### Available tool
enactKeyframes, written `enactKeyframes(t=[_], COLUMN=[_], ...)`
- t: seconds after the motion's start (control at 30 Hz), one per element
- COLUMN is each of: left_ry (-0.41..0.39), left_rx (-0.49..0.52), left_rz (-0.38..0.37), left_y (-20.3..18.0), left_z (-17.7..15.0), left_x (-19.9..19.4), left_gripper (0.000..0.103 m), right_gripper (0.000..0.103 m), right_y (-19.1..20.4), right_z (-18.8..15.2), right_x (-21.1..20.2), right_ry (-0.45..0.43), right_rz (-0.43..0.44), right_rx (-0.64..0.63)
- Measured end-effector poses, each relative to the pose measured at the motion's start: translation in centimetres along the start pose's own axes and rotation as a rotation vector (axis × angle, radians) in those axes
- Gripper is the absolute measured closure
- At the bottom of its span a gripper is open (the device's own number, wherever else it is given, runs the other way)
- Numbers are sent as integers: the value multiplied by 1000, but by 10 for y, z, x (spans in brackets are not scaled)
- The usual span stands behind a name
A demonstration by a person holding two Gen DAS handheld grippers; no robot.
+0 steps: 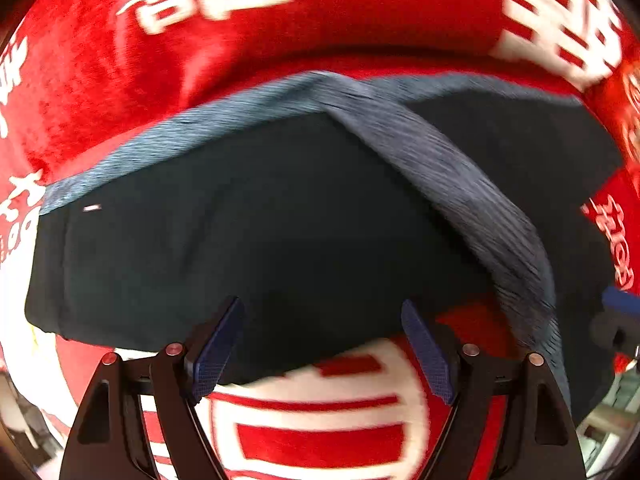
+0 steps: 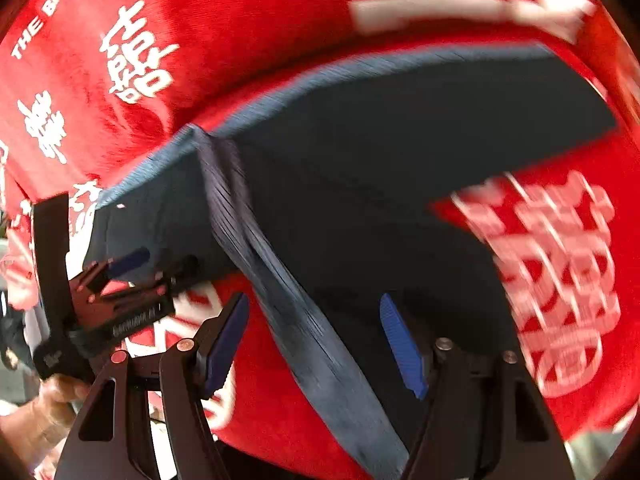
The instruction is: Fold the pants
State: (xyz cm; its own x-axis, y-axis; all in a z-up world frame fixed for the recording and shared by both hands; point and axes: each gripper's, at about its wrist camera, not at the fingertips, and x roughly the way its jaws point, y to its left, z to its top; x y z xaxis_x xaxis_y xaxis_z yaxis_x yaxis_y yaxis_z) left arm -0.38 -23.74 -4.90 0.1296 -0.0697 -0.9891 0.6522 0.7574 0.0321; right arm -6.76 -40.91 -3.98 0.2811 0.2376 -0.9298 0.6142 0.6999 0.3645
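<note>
Nearest the left wrist lens, the left gripper (image 1: pixel 322 344) hangs with its blue pads (image 1: pixel 218 348) spread wide and nothing between them; the near hem of the pants (image 1: pixel 260 232) passes under the tips, not pinched. The right gripper (image 2: pixel 314 344) is likewise released, pads (image 2: pixel 402 346) parted, with the lighter blue band (image 2: pixel 304 320) of the pants running between them without visible pressing from either pad.

The pants lie flat and dark on a red cloth (image 1: pixel 100 80) printed with white characters, which covers the whole work surface. The band (image 1: pixel 460 184) crosses the dark fabric diagonally, and a second lighter strip runs along the far edge.

Only the right wrist view shows the other tool: the left gripper (image 2: pixel 132 268) at the left, over the pants' near left corner, with a hand (image 2: pixel 52 404) gripping its handle below. Only the left wrist view shows a blue tip of the right gripper (image 1: pixel 620 300) at its right edge, and slivers of pale, blurred room at the lower corners.

Red cloth shows free on all sides of the pants, widest beyond the far edge. Both views are smeared by motion blur, so fine folds cannot be read.
</note>
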Motion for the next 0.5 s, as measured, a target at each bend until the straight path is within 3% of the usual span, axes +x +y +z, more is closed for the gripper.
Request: enactKeyframes(t=[0.1, 0.23, 0.4, 0.5], left_ry=[31, 14, -5, -32], left_rx=[38, 112, 180, 195], left_rz=[-14, -5, -2, -18], left_y=[-25, -49, -74, -83], left_z=[-7, -14, -18, -25], left_x=[2, -3, -7, -13], left_gripper=[21, 21, 21, 21], right_gripper=[31, 31, 31, 32], right_y=[-28, -56, -76, -72], right_z=[-38, -88, -138, -153], right_x=[-10, -11, 3, 9], right_ry=[13, 33, 43, 13], right_rz=[-30, -42, 66, 86], right_rx=[78, 199, 345, 362])
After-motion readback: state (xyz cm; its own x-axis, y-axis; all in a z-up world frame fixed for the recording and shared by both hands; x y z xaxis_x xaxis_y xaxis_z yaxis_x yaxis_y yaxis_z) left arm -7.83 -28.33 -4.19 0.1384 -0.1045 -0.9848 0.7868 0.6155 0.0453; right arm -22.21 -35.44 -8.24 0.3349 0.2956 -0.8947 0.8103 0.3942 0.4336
